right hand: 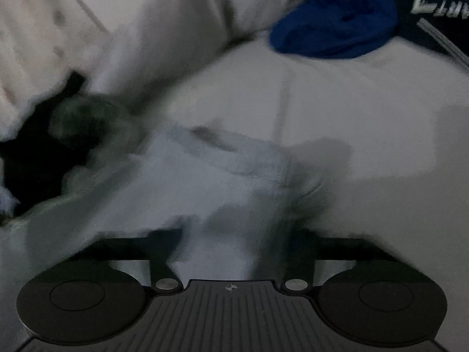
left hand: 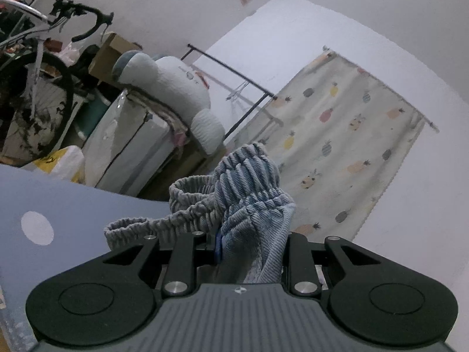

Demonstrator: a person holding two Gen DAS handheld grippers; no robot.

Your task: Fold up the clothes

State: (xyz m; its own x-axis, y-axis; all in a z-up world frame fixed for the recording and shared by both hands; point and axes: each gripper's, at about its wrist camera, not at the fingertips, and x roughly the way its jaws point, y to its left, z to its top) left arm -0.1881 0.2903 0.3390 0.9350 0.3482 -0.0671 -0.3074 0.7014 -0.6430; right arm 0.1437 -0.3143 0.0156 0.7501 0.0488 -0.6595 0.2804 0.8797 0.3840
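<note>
Left gripper (left hand: 249,252) pinching blue denim garment (left hand: 252,202), ribbed elastic waistband bunched, lifted above blue table (left hand: 58,199) edge. Bicycle (left hand: 38,88), pillow (left hand: 176,94), pineapple curtain (left hand: 346,135) behind. Right gripper (right hand: 231,252) view blurred; pale cloth (right hand: 211,182) between fingers, grip unclear. Blue garment (right hand: 334,26) well apart.

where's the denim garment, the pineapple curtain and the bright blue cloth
denim garment (left hand: 252,205), left wrist view, on the gathered elastic waistband.
pineapple curtain (left hand: 346,135), left wrist view, on the middle of the fabric.
bright blue cloth (right hand: 334,20), right wrist view, on the crumpled centre.
</note>
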